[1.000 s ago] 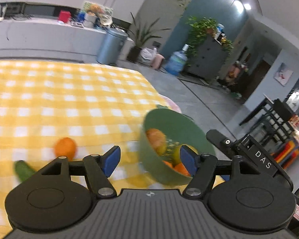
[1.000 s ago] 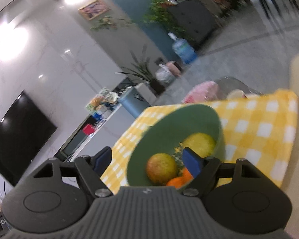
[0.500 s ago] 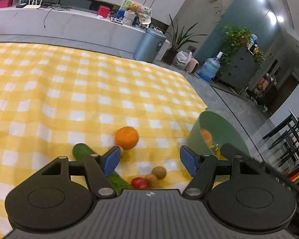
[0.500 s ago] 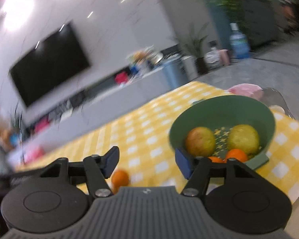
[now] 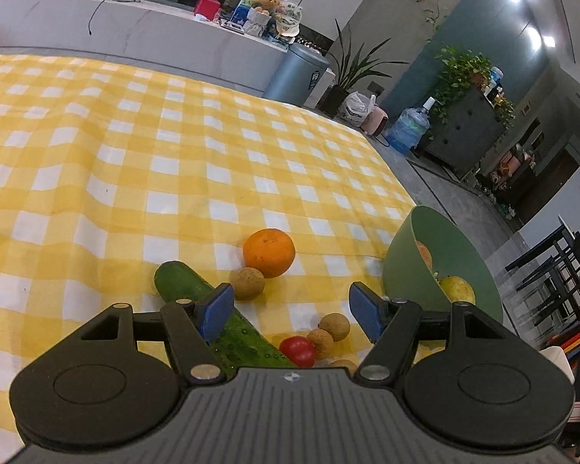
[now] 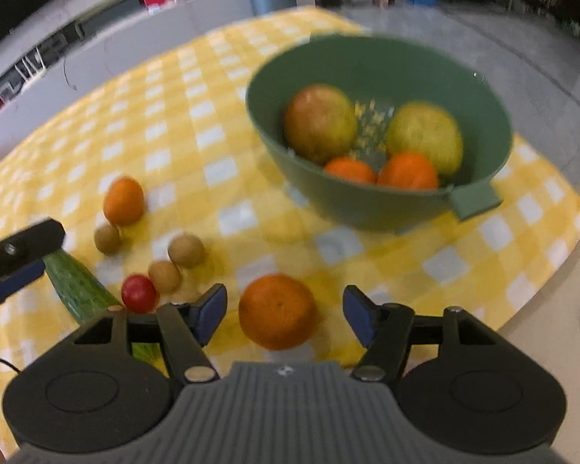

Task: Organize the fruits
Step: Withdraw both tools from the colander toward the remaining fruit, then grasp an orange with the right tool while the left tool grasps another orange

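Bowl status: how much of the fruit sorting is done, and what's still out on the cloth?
Done: the green bowl holds four fruits, two large ones and two small oranges. In hand: nothing; the right claw is open with a loose orange between its fingers, and the left claw is open and empty. Left: that orange, a second orange, small brown fruits, a red one and the cucumber.
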Demonstrator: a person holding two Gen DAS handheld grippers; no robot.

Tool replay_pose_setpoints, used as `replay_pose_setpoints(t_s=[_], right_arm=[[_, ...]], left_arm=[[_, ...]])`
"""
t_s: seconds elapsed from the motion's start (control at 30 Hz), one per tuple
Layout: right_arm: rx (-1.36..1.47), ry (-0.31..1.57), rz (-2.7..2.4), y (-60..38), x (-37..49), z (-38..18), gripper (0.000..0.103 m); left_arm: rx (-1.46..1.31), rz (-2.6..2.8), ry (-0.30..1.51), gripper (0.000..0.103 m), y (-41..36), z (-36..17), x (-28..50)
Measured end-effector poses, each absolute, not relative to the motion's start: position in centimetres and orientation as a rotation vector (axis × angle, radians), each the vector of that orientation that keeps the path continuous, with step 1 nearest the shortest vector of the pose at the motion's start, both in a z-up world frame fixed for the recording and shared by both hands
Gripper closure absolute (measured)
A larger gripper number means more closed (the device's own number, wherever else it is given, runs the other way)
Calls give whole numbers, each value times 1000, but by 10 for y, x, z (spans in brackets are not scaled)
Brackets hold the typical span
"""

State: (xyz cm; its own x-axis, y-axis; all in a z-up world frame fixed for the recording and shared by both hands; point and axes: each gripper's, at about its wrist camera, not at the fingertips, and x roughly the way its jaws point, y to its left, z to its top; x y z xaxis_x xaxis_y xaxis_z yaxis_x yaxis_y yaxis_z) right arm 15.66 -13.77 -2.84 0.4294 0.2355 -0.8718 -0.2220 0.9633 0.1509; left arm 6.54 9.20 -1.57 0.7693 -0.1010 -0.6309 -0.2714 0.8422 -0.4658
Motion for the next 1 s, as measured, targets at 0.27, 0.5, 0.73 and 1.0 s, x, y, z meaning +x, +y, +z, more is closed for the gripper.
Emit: replay_pose_setpoints(t_s=[0.27,0.5,0.73,1.0], right_arm=[[-11,1163,308,-127,162,-45,58],[28,1139,339,-131,160,-42,58],[41,1138,364,-133,159,-40,58],[51,1134,375,-133,158,-39,58]], left_arm=[[-578,108,699,23,96,-20,65],[-564,89,652,23,96,-21,65],[-537,130,668,23,102,-22,87],[-386,142,768,23,87,-33,133]])
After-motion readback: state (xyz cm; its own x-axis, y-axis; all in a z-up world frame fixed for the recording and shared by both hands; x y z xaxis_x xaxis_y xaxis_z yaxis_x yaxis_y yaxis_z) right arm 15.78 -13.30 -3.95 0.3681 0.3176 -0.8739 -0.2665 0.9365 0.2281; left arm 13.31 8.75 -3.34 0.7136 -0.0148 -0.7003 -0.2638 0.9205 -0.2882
